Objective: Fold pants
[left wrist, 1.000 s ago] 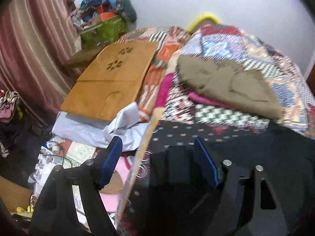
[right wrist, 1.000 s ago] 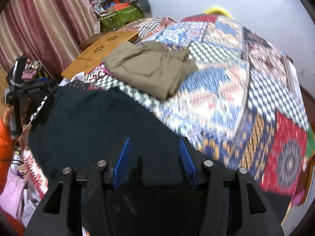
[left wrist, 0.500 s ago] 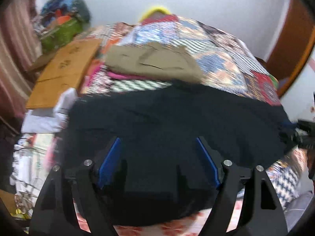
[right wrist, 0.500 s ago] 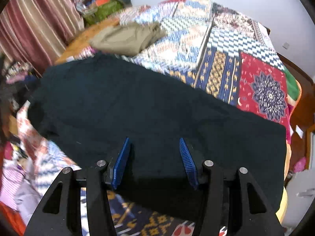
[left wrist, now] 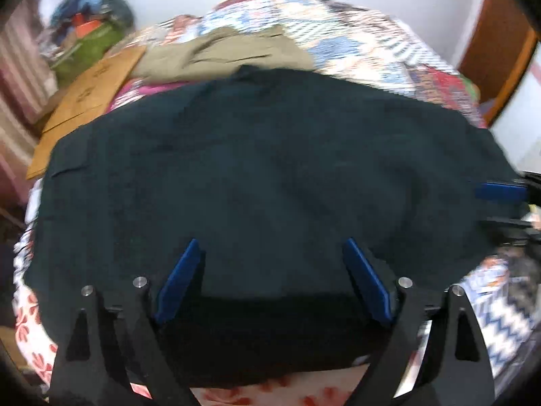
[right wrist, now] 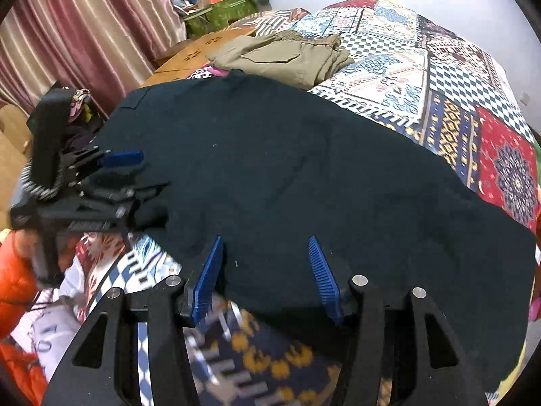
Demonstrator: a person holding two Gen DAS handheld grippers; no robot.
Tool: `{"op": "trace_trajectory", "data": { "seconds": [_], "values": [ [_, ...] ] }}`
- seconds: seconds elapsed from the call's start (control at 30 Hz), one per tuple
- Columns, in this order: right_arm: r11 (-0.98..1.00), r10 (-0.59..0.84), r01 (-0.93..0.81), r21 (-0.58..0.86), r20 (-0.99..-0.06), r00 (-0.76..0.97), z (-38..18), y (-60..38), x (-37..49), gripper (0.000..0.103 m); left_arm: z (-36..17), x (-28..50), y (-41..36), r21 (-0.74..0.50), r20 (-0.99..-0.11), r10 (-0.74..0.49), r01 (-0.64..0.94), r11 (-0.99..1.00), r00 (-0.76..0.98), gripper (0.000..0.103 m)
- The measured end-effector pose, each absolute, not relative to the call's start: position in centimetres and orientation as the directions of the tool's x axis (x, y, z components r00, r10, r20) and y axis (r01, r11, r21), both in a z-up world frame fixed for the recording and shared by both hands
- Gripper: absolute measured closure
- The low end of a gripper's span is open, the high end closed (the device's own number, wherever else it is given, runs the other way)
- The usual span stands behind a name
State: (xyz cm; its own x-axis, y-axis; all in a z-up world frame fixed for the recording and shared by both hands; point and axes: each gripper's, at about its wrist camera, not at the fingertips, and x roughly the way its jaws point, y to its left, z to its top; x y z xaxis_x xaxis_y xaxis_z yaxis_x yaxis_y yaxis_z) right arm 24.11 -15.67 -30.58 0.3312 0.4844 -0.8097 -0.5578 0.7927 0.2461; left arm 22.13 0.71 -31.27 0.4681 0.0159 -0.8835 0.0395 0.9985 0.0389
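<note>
Dark pants (right wrist: 304, 169) spread flat on the bed (right wrist: 439, 77), unfolded; left hand-held gripper (left wrist: 270, 280), jaws just widened, and right hand-held gripper (right wrist: 267, 274) both gape empty.

tongs (right wrist: 265, 279): black frames | blue ribbed pads | sleeve (right wrist: 13, 280): orange

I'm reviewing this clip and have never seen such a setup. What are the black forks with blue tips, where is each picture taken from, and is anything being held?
No robot: a person carries a handheld two-finger gripper in each hand, with a fisheye camera looking along its blue pads. One view shows the left gripper, whose jaws have just been opening; the other shows the right gripper. Both stand open above the dark pants spread flat on the patchwork bedspread; nothing is held. Folded olive pants lie further back, beside a wooden board. Each gripper appears at the other view's edge.
</note>
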Motion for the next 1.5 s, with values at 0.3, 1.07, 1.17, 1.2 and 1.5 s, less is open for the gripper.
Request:
{"op": "trace_trajectory", "data": {
  "seconds": [0.3, 1.07, 1.17, 1.2, 1.5],
  "values": [
    [0.831, 0.455, -0.493, 0.258, -0.825, 0.336, -30.5, -20.7, 23.3, 0.054, -31.0, 21.7, 4.8, 0.125, -0.889, 0.129, -0.038, 0.991, 0.439, 0.017],
    [0.971, 0.219, -0.041, 0.236, -0.804, 0.552, -29.5, -38.1, 16.6, 0.047, -29.4, 25.1, -17.6, 0.003, -0.895, -0.163, 0.372, 0.928, 0.415, 0.015],
    [0.971, 0.212, -0.024, 0.237, -0.81, 0.547, -29.9, -38.9, 16.4, 0.047, -29.3, 24.3, -17.7, 0.021, -0.883, -0.153, 0.363, 0.932, 0.443, 0.015],
    [0.971, 0.21, -0.02, 0.239, -0.809, 0.549, -29.8, -39.1, 16.4, 0.047, -29.1, 24.4, -17.6, 0.0, -0.889, -0.168, 0.367, 0.93, 0.427, 0.015],
    [0.936, 0.303, -0.012, 0.353, -0.785, 0.541, -30.9, -38.8, 16.3, 0.044, -25.5, 28.1, -17.2, -0.065, -0.858, -0.215, 0.317, 0.946, 0.467, 0.015]
  ]
}}
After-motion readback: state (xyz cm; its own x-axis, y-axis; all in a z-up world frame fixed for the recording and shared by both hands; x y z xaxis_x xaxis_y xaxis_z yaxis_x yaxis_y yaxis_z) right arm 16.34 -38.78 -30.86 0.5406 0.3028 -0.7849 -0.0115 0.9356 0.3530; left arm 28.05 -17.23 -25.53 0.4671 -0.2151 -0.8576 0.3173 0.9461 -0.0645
